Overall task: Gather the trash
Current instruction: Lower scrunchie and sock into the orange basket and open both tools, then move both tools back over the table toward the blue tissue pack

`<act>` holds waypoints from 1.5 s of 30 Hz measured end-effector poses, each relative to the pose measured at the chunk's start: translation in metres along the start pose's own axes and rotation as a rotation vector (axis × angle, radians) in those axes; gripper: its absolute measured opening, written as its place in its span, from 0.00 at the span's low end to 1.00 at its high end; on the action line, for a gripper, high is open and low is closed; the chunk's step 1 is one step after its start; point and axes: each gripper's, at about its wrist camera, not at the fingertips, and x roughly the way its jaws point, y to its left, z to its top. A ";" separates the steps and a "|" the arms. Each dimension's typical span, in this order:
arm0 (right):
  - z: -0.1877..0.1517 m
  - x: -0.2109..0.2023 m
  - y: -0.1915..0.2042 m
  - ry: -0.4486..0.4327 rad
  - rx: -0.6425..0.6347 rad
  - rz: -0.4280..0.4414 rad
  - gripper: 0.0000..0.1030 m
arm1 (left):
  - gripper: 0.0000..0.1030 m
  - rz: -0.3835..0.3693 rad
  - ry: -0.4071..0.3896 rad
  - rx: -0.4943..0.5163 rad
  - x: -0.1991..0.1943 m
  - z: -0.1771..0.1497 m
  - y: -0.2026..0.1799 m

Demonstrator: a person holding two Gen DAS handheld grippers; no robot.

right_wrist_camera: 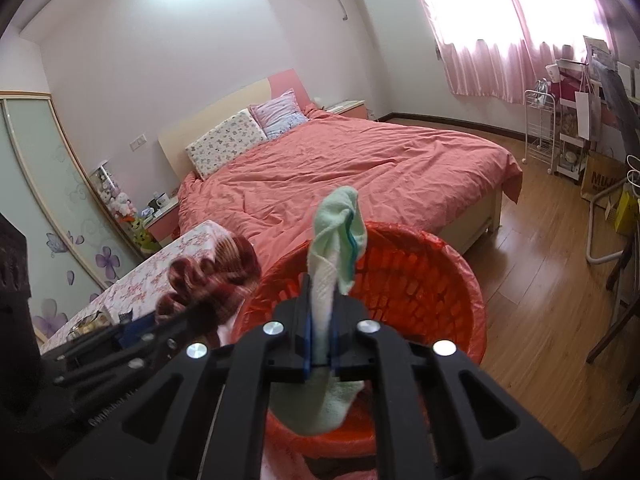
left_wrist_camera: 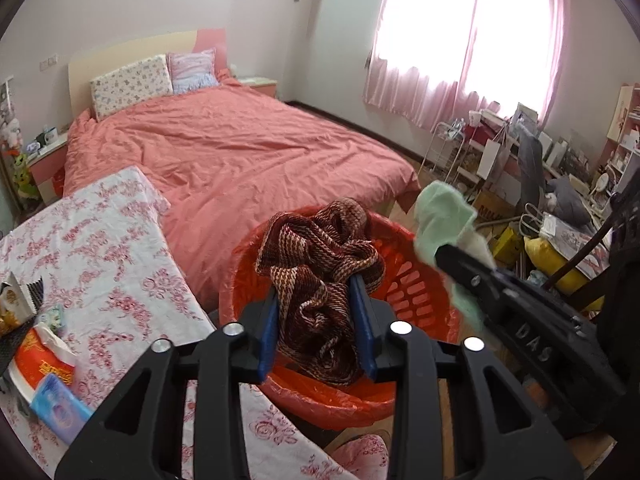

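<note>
Two soft things are in your grip at once, and both sit over the red basket, which fills the lower centre of each view. Your left gripper has its fingers closed part-way on the maroon knitted scarf; the bunched fabric keeps them well apart. Your right gripper has its fingers nearly together, pinching the pale green cloth at its middle. Both pieces look light and limp, so I judge they will sag, drape and drop without bouncing; nothing here seems fragile or slippery. The scarf is a crumpled heap with no clear long axis, its bulk rising toward frame centre and a tail hanging down between the fingers. The green cloth is folded into a strip whose long axis runs straight up the right wrist view, one end standing above the fingers, the other drooping below them into the basket. Hold by a thick fold, since a thin edge may slide out.
</note>
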 end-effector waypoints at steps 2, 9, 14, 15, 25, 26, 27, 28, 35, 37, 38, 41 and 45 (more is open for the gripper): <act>0.002 0.008 -0.006 0.008 0.017 -0.006 0.21 | 0.44 0.009 0.018 -0.011 0.008 -0.001 0.002; -0.007 0.025 -0.020 0.047 0.051 -0.038 0.34 | 0.55 0.050 0.059 -0.051 0.015 -0.008 0.016; -0.012 0.022 -0.011 0.035 0.009 -0.064 0.49 | 0.62 0.105 0.049 -0.054 0.001 -0.014 0.025; -0.012 0.020 -0.007 0.031 0.001 -0.065 0.53 | 0.63 0.114 0.044 -0.055 -0.003 -0.017 0.028; -0.032 0.016 0.051 0.044 -0.105 -0.023 0.65 | 0.69 0.225 -0.010 -0.113 -0.049 -0.036 0.079; -0.035 0.017 0.056 0.050 -0.112 -0.015 0.65 | 0.69 0.241 -0.018 -0.120 -0.055 -0.040 0.085; -0.038 0.019 0.065 0.058 -0.122 -0.007 0.65 | 0.69 0.257 -0.026 -0.127 -0.061 -0.045 0.092; -0.041 0.020 0.073 0.063 -0.131 0.001 0.66 | 0.71 0.277 -0.033 -0.136 -0.066 -0.048 0.099; -0.070 0.030 0.141 0.098 -0.256 0.061 0.66 | 0.71 0.421 -0.075 -0.207 -0.104 -0.074 0.148; -0.081 0.032 0.165 0.114 -0.302 0.091 0.66 | 0.71 0.461 -0.083 -0.236 -0.115 -0.082 0.162; -0.085 0.032 0.172 0.121 -0.314 0.104 0.66 | 0.71 0.476 -0.085 -0.252 -0.120 -0.087 0.169; -0.100 0.033 0.199 0.151 -0.350 0.156 0.66 | 0.71 0.512 -0.089 -0.301 -0.134 -0.100 0.189; -0.118 0.034 0.228 0.182 -0.393 0.209 0.66 | 0.71 0.541 -0.088 -0.353 -0.147 -0.116 0.208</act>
